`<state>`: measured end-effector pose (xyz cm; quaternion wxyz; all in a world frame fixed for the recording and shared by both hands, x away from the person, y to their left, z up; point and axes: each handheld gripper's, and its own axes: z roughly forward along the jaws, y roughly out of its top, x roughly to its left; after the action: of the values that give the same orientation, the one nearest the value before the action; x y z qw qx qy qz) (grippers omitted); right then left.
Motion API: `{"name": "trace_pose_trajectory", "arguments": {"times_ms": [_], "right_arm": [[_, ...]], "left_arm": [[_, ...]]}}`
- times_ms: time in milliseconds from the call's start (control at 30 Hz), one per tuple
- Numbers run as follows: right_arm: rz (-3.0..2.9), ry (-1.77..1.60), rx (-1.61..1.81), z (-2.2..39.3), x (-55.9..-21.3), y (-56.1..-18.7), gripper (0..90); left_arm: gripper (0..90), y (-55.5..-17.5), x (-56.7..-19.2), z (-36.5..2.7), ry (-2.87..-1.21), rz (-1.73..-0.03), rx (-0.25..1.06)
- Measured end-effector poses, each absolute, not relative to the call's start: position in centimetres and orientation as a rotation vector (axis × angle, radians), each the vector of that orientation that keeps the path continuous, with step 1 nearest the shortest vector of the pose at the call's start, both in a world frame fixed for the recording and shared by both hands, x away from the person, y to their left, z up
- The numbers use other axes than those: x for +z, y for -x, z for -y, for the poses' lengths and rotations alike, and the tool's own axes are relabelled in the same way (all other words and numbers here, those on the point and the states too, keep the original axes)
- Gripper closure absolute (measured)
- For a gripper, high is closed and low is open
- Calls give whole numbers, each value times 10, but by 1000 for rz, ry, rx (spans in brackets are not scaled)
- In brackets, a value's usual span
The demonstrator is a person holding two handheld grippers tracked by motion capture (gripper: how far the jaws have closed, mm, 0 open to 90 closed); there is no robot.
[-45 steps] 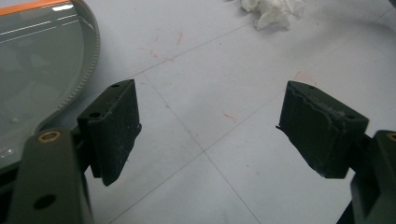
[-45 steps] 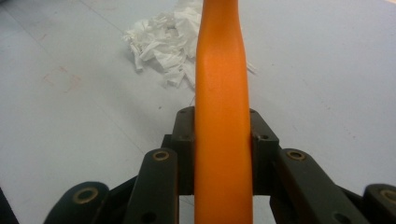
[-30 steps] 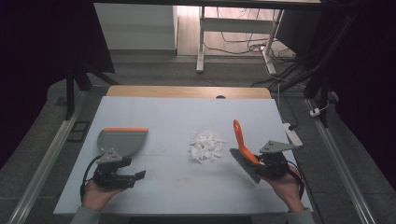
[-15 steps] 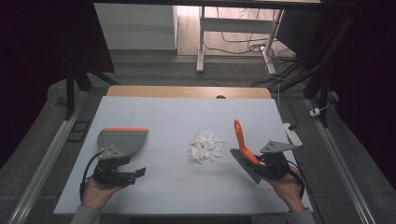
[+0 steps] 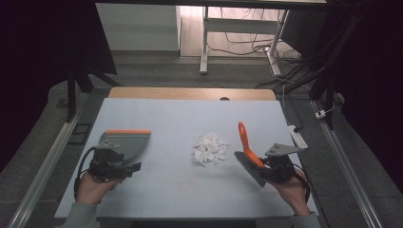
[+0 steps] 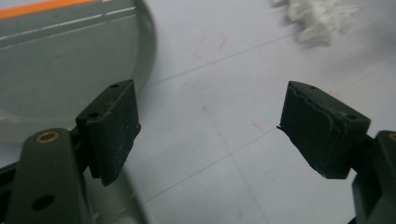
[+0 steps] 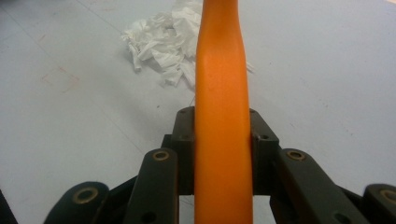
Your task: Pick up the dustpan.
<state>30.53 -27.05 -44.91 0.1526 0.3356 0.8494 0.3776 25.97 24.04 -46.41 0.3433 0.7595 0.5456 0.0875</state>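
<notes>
- Lying flat on the pale desk (image 5: 190, 118), a grey dustpan (image 5: 124, 142) with an orange strip along its far edge sits at the left side.
- Just behind the dustpan, the left claw (image 5: 121, 167) is held low in the person's left hand (image 5: 91, 186); in the left gripper view its jaws stand wide apart with nothing between them, one jaw over the dustpan's grey rim (image 6: 70, 60).
- A small heap of torn white paper scraps (image 5: 209, 148) lies near the middle of the desk, between the two claws.
- At the right, the right claw (image 5: 266, 166) is clamped on the orange handle (image 7: 223, 116) of a brush (image 5: 249, 156); the handle rises toward the far side, the dark bristle head (image 5: 250, 168) is near the desk surface.
- From the right gripper view, the scraps (image 7: 163, 37) lie ahead, just left of the handle.
</notes>
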Motion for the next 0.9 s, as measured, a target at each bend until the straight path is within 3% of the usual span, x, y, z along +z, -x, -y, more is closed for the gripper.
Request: {"name": "trace_pose_trajectory", "arguments": {"times_ms": [900], "right_arm": [[-2436,-971,1062,271,-451,-305,707]], "left_arm": [[200,-273,-502,-284,-1867,-1744,141]]}}
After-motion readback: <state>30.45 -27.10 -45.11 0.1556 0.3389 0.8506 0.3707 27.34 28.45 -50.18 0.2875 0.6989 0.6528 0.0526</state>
